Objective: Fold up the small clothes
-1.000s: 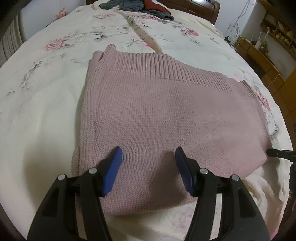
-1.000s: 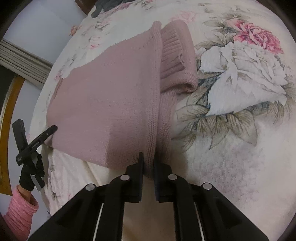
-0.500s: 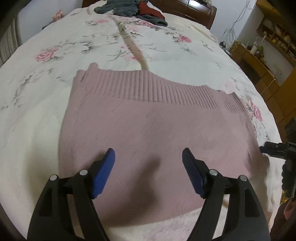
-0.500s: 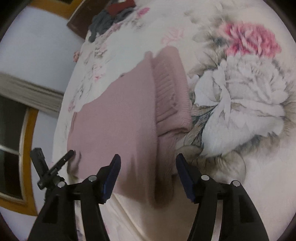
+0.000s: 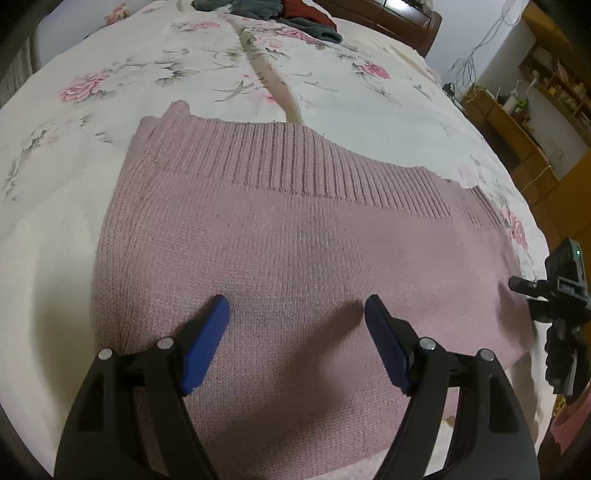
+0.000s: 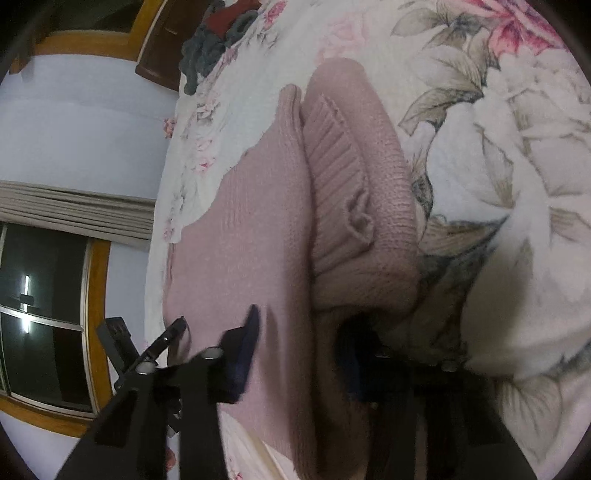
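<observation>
Pink knit sweater [image 5: 295, 258] lies folded on the floral bedspread [image 5: 110, 92]; right gripper [image 6: 299, 343], clamped a second ago, now gapes, releasing the fold, while left gripper [image 5: 295, 332] hovers, jaws apart.

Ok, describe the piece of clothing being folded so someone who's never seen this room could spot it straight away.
Start at the big bed with the cream floral bedspread. At its near edge, under both grippers, lies the dusty pink knitted sweater, folded flat, with a ribbed band along its far side. Unlike the crumpled grey and red clothes by the headboard, it is pale, knitted and neatly squared.
</observation>
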`<state>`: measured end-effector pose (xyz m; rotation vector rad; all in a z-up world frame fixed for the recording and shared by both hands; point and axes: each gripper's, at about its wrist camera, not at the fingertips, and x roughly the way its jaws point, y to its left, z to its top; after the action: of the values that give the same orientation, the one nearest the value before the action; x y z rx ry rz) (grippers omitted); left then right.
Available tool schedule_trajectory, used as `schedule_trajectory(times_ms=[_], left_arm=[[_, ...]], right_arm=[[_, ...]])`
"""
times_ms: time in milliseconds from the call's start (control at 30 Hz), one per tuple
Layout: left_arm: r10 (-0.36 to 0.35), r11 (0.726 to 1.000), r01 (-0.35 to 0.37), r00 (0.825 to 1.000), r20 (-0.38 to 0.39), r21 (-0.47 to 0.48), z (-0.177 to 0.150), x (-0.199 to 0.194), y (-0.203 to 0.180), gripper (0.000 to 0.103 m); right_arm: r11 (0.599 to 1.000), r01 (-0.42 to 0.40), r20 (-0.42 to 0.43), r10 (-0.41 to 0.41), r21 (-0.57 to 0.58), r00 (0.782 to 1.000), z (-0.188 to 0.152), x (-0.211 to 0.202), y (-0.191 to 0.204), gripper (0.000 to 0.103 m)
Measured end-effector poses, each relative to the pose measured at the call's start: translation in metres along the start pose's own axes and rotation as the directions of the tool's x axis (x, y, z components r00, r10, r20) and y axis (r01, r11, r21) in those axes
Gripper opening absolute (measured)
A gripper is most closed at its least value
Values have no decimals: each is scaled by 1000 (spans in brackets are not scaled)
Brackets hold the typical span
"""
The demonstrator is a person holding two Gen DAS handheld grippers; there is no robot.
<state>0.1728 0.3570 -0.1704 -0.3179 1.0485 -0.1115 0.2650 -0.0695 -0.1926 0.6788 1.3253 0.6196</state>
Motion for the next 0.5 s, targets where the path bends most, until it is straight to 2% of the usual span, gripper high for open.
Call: schedule_trajectory(times_ms=[33,133,500], left_arm=[[-1,1000,1,1000,1,0,0,0,0,76],[-4,1000,4,1000,3,0,0,1,1,76],[-12,1000,12,1000,8,6,-3,3,3,76]], right_arm=[[1000,4,2,-4,7,1000,1,1,-2,23],[999,-21,12,21,40,1000,-1,2,-11,20],[999,-6,18,5,46,1000,-2,5,-8,20]])
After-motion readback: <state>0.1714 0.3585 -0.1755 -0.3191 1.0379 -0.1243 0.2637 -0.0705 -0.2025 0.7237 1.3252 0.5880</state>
